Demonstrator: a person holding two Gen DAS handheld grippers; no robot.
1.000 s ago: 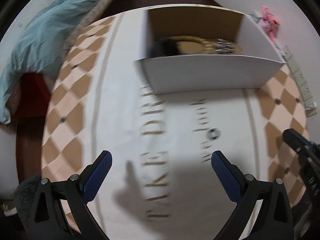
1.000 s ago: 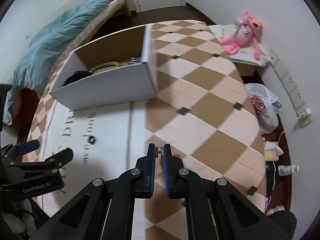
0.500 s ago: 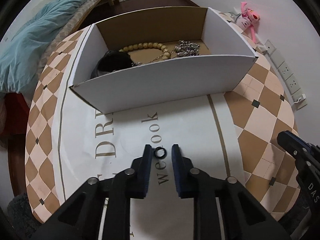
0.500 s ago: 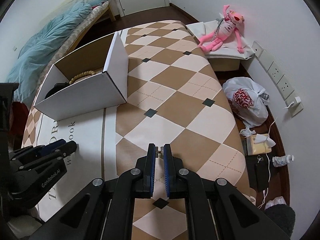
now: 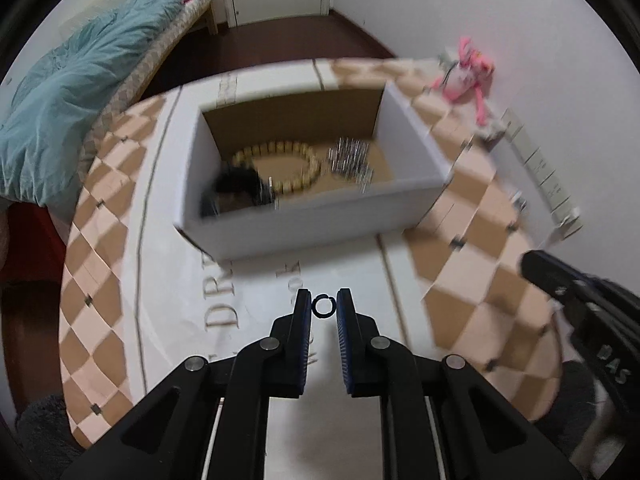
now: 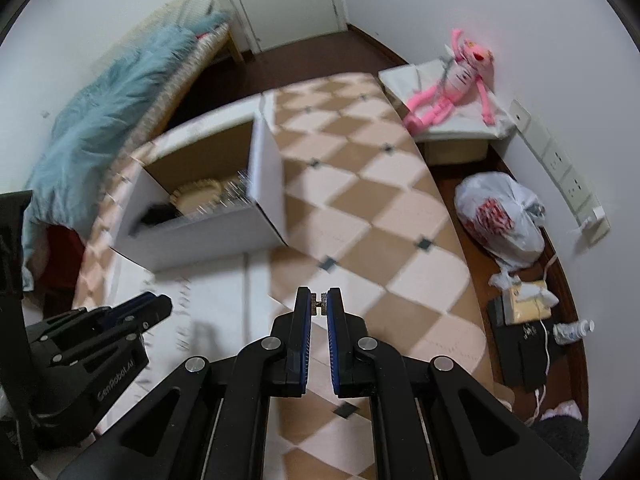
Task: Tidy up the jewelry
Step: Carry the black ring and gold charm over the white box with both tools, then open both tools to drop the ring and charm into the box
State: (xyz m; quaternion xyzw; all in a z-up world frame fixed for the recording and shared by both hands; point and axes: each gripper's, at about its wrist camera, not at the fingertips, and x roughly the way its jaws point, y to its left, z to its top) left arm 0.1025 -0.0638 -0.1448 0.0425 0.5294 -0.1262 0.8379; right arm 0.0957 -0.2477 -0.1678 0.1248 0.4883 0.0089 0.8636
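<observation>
— So where are you?
— Your left gripper (image 5: 324, 307) jaws pinch the black ring (image 5: 322, 306); your right gripper (image 6: 319, 301) jaws clamp a small earring (image 6: 319, 301).
— Next?
— Carry both ahead and release them over the box (image 5: 320, 216).

left gripper (image 5: 324, 307) closed on black ring (image 5: 322, 307), lifted off table

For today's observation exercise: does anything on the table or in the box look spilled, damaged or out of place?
Nothing stands out. The box stands upright with the jewelry inside, and each gripper holds one small piece.
</observation>
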